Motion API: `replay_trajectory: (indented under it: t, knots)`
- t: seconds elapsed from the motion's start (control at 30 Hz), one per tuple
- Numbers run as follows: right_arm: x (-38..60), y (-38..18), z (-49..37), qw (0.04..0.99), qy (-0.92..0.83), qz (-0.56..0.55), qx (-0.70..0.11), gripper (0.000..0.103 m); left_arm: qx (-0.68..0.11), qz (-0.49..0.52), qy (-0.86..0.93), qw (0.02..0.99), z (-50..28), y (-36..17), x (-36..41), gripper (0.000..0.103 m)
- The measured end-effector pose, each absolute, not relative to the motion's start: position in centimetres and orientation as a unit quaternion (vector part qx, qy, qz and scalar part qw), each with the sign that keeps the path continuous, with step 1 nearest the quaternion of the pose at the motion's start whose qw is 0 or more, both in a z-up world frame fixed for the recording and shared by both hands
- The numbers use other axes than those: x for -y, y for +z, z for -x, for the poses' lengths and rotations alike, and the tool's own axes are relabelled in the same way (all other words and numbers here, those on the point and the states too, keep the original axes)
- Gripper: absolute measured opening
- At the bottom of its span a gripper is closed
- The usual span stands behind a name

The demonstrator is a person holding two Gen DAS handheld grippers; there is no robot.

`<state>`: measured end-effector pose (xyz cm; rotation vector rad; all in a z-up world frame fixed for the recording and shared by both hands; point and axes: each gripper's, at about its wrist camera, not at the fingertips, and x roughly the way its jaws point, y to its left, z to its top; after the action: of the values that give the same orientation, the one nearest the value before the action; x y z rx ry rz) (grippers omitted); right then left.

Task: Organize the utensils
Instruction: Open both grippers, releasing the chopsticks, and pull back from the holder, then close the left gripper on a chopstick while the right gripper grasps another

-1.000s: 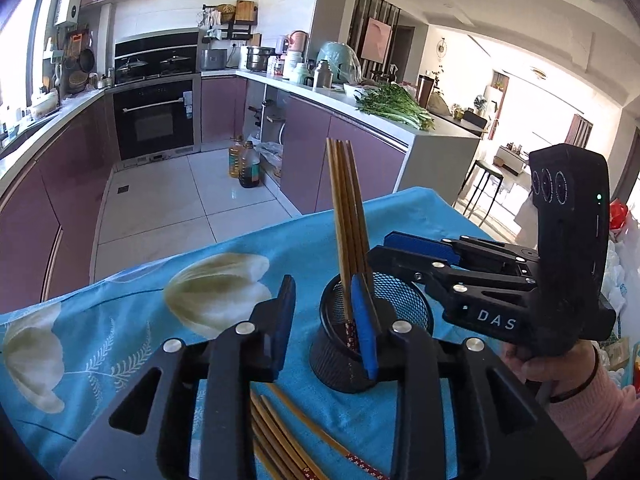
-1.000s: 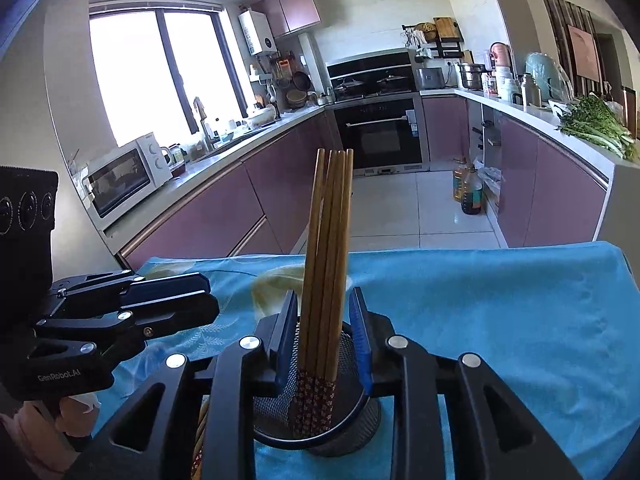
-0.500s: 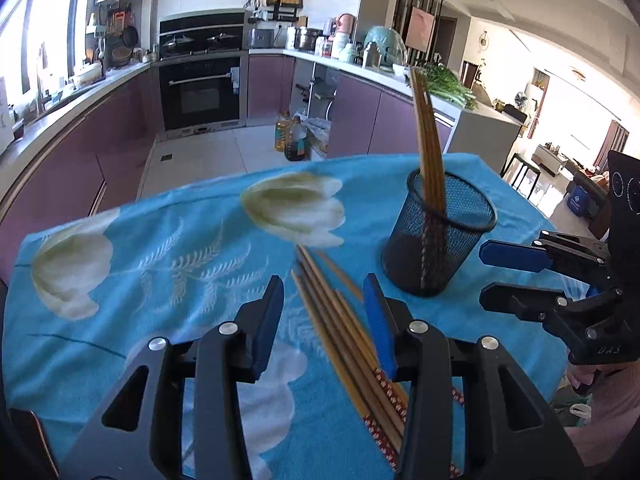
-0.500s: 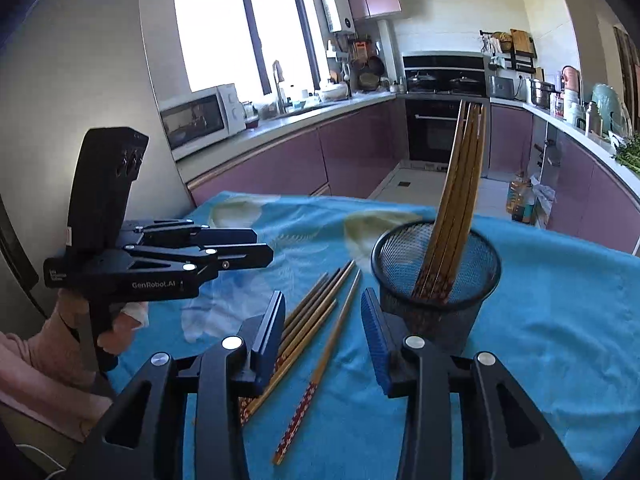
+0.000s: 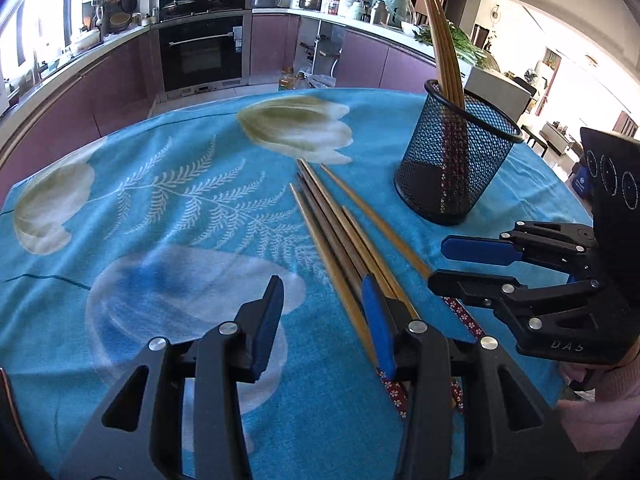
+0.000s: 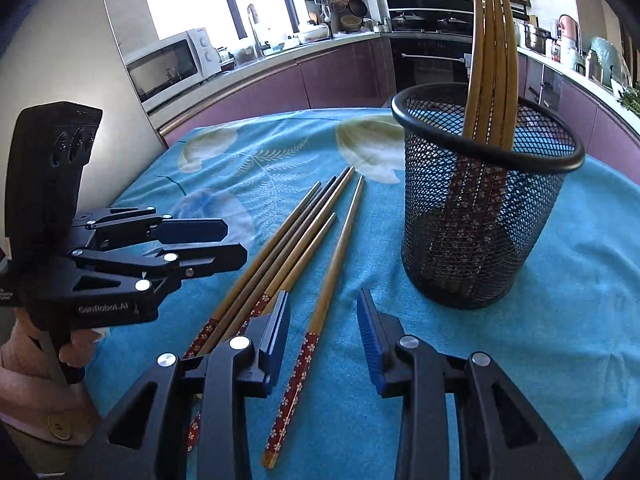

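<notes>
Tongs, two pairs, hand-held, blue-padded: the left tongs stood spread with nothing between the pads, hovering over the near ends of the loose chopsticks; the right tongs were closing, jaws still apart, one separate chopstick lying on the cloth in the gap below them, not pinched. Loose chopsticks, wooden with red flowered handles, lay in a close bundle on the worktop, the separate one just beside the bundle. Black mesh holder, upright, stood near the far tips of the loose chopsticks and apart from them; it held several standing chopsticks, leaning against its rim, flowered ends down. Worktop covered by a blue cloth printed with pale tulips and fern fronds. Pink sleeve visible behind the left tongs. Beyond: purple kitchen cabinets, built-in oven, microwave.
</notes>
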<state>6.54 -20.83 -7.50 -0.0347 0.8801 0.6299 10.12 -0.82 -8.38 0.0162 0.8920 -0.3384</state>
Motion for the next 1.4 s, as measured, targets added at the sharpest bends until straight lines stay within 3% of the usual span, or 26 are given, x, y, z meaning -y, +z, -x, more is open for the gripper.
replay_trajectory:
  t: [0.4,0.57,0.9,1.07,1.4]
  knots:
    - [20.8,-8.2,-7.9,0.849,0.295,0.013,-0.438,0.017,-0.446,-0.009,-0.162,0.88,-10.9,-9.4,1.4,0.031]
    - [21.4,-8.3,-7.8,0.848,0.294,0.004,-0.441,0.008,-0.448,-0.007,-0.162,0.879,-10.7,-9.4,1.2,0.026]
    - [21.2,-8.1,-7.7,0.849,0.286,0.017,-0.444,0.009,-0.455,-0.014,-0.16,0.876,-11.1,-9.6,1.3,0.026]
    - [20.4,-8.1,-8.7,0.85,0.285,0.027,-0.443,0.014,-0.455,-0.015,-0.16,0.876,-11.8,-9.8,1.5,0.026]
    - [21.0,-8.3,-9.7,0.849,0.284,-0.004,-0.446,0.006,-0.454,0.009,-0.152,0.878,-12.4,-10.0,1.4,0.012]
